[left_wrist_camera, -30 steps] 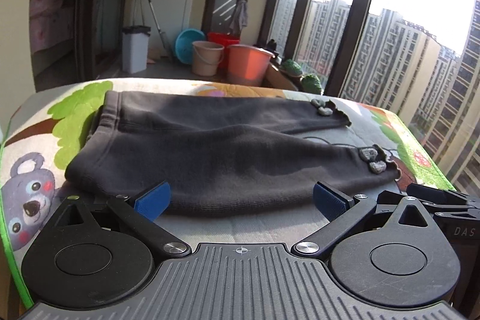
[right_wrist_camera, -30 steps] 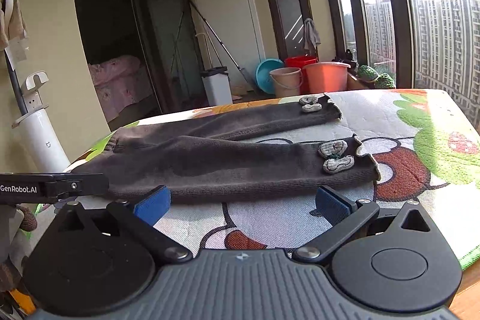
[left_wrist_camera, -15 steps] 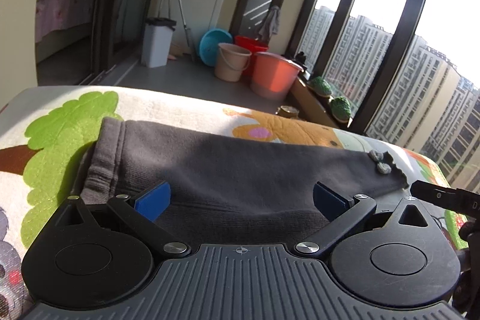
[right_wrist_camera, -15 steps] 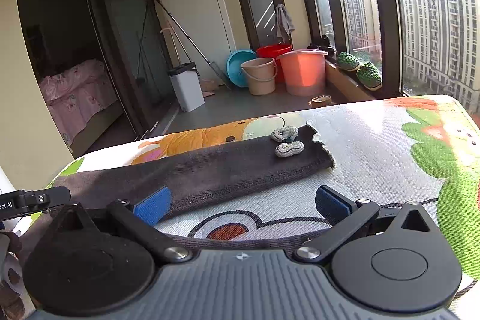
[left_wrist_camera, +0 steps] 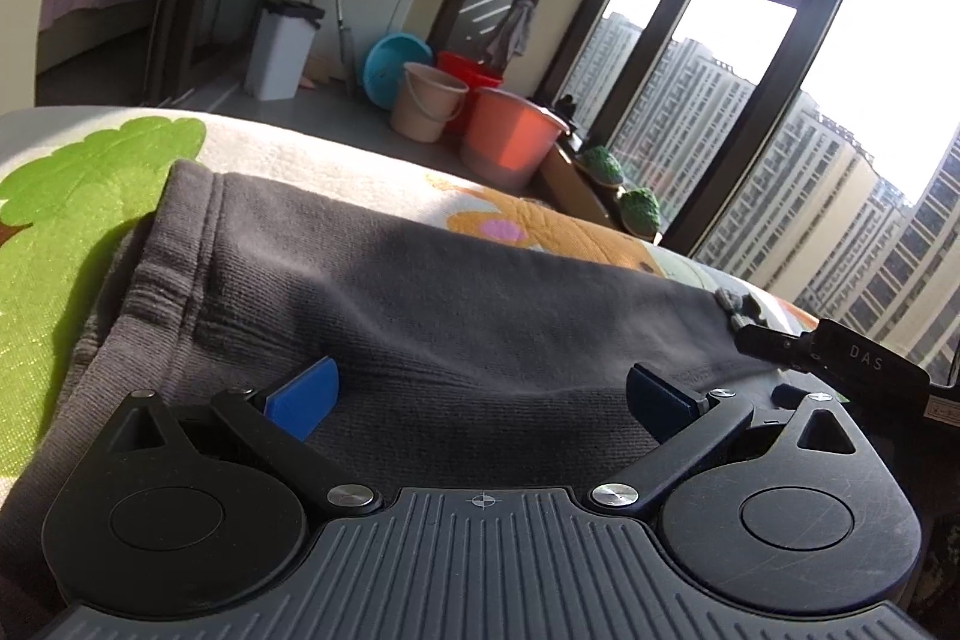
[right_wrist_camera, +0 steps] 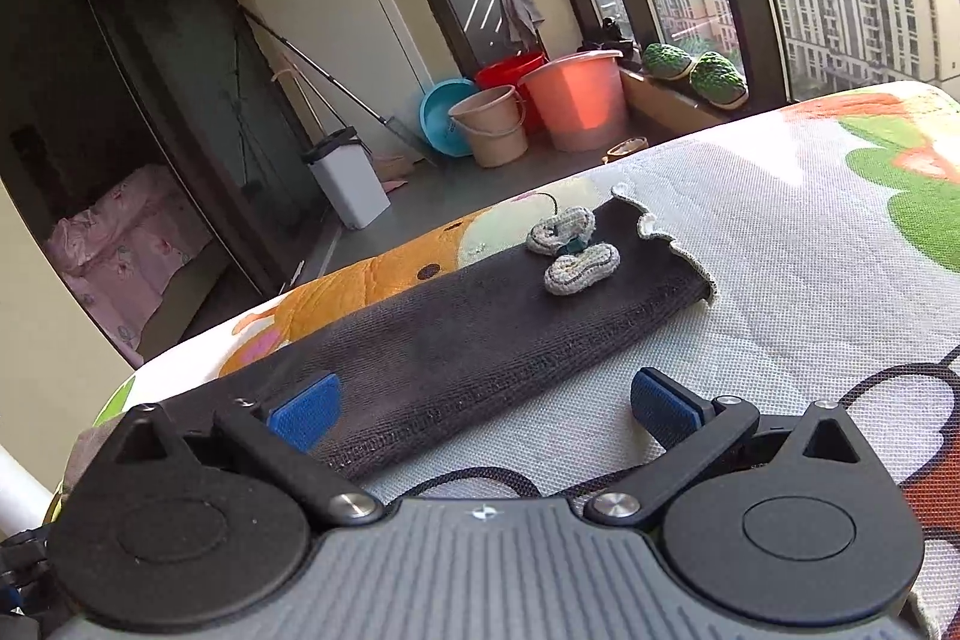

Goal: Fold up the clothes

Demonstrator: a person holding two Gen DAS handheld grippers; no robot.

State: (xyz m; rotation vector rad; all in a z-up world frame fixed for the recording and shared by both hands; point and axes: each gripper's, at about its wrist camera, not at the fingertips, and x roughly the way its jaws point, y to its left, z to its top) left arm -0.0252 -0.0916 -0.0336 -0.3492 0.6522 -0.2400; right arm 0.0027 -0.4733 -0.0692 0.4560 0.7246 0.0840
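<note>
Dark grey children's trousers [left_wrist_camera: 420, 298] lie flat on a cartoon-print mat [left_wrist_camera: 72, 196], waistband to the left, legs running right. My left gripper [left_wrist_camera: 480, 394] is open and hovers low over the upper part of the trousers near the waistband [left_wrist_camera: 180, 244]. In the right wrist view the far trouser leg [right_wrist_camera: 480, 334] ends in a scalloped cuff with a crocheted bow [right_wrist_camera: 573, 250]. My right gripper [right_wrist_camera: 486, 406] is open, its left pad over the leg's near edge and its right pad over bare mat [right_wrist_camera: 780, 280]. The right gripper's tip [left_wrist_camera: 840, 358] shows in the left wrist view.
Beyond the mat's far edge the floor holds an orange bucket [left_wrist_camera: 510, 142], a beige bucket [left_wrist_camera: 429, 109], a blue basin [left_wrist_camera: 390, 64] and a white bin [left_wrist_camera: 285, 49]. Tall windows [left_wrist_camera: 750, 100] stand at the right. A bed with pink bedding [right_wrist_camera: 126, 250] lies behind at the left.
Both grippers have moved forward and lower over the trousers. The near leg has dropped out of both views beneath the grippers. Both stay open.
</note>
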